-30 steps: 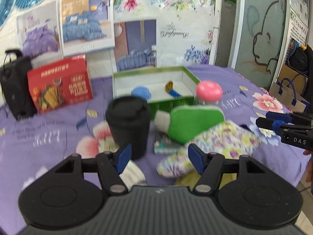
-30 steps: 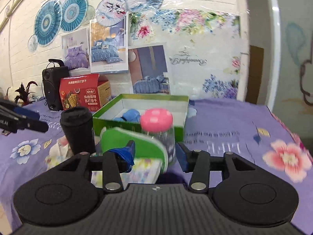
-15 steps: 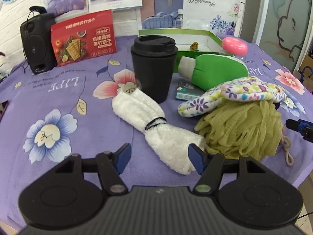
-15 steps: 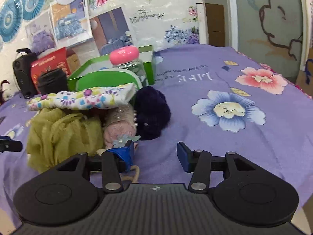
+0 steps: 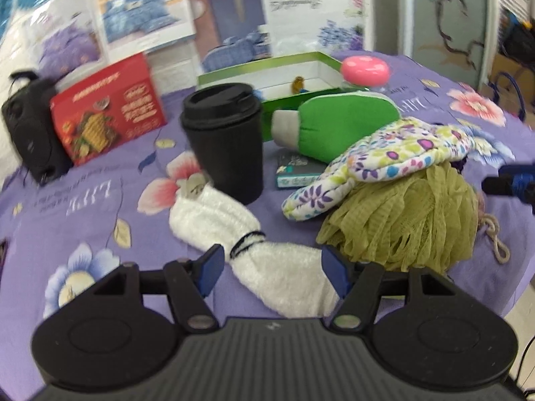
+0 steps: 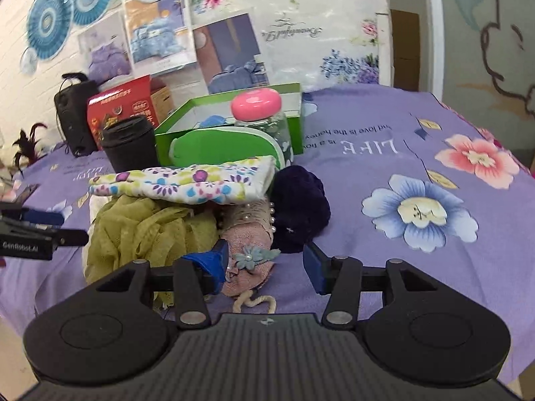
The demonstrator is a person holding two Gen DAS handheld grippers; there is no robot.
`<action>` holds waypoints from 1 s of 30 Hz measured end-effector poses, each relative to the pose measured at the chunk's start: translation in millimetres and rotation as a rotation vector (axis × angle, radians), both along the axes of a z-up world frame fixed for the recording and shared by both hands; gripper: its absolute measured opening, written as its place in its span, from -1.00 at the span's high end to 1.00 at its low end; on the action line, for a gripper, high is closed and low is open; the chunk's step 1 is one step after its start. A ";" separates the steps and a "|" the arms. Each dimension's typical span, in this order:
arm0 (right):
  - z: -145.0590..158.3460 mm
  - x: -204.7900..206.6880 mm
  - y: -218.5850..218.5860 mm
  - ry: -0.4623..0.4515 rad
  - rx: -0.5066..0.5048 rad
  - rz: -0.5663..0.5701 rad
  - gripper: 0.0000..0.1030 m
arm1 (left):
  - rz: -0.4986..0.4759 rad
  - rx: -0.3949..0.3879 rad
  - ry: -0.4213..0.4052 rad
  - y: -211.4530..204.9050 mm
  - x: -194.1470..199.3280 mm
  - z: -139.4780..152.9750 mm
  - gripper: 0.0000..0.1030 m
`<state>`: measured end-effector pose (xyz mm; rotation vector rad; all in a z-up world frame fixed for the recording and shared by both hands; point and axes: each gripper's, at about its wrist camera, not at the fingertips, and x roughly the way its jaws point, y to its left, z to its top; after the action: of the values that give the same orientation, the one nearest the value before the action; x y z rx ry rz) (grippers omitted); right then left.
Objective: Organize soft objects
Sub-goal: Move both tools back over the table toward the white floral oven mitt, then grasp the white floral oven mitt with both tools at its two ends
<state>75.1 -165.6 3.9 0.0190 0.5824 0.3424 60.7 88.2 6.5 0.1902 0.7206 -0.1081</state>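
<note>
A white fluffy rolled towel (image 5: 267, 260) tied with a black band lies between the fingers of my open left gripper (image 5: 272, 269). Beside it are an olive mesh bath pouf (image 5: 401, 217), a floral oven mitt (image 5: 394, 153) resting on it, and a green mitt (image 5: 337, 123). My open right gripper (image 6: 267, 264) is around the near end of a pink knitted piece (image 6: 250, 247) with pearls and a blue flower. A dark purple scrunchie (image 6: 297, 200) lies just beyond. The open green box (image 6: 230, 117) stands behind the pile.
A black lidded cup (image 5: 224, 140), a red carton (image 5: 107, 110), a black speaker (image 5: 30, 127) and a pink-lidded jar (image 6: 257, 107) stand on the purple floral tablecloth (image 6: 418, 173). A small teal box (image 5: 297, 173) lies by the cup. The table edge is close at front.
Both grippers have moved forward toward the pile. The left gripper's fingers now flank the white towel; the right gripper's fingers now flank the pink piece. Both stay open.
</note>
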 end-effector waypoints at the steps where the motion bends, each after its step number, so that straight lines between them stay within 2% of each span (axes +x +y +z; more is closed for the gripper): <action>1: 2.6 0.8 1.2 -0.013 -0.018 0.009 0.35 | -0.019 0.007 0.002 -1.0 4.9 1.1 -0.30; 4: 9.1 6.9 4.6 -0.034 -0.044 0.031 0.34 | -0.084 -0.008 0.010 -4.3 21.3 4.0 -0.30; 6: 11.1 11.7 9.9 -0.044 -0.068 0.043 0.34 | -0.113 0.016 0.008 -9.4 30.7 2.8 -0.30; 8: 10.0 15.7 16.7 -0.044 -0.114 0.067 0.34 | -0.119 0.047 0.007 -11.7 38.1 1.1 -0.30; 13: 5.7 21.5 22.7 -0.028 -0.174 0.103 0.34 | -0.152 0.035 0.001 -12.2 47.3 5.3 -0.30; 17: 15.4 31.0 32.2 -0.077 -0.195 0.116 0.34 | -0.199 0.015 -0.023 -16.2 48.4 9.2 -0.30; 21: 17.1 37.1 44.6 -0.121 -0.284 0.189 0.34 | -0.234 0.059 -0.046 -24.4 48.1 4.6 -0.30; 24: 14.9 43.3 50.3 -0.146 -0.331 0.233 0.33 | -0.239 0.030 -0.030 -22.4 54.5 6.5 -0.30; 27: 15.7 52.4 52.6 -0.170 -0.329 0.250 0.33 | -0.250 -0.005 -0.021 -19.9 58.1 10.2 -0.30; 30: 18.3 56.9 56.9 -0.202 -0.333 0.291 0.32 | -0.283 -0.008 -0.026 -22.4 60.3 12.2 -0.30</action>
<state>131.9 -108.7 22.3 -0.4195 0.4350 0.5189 121.0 65.7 18.8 0.2849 0.6640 -0.3770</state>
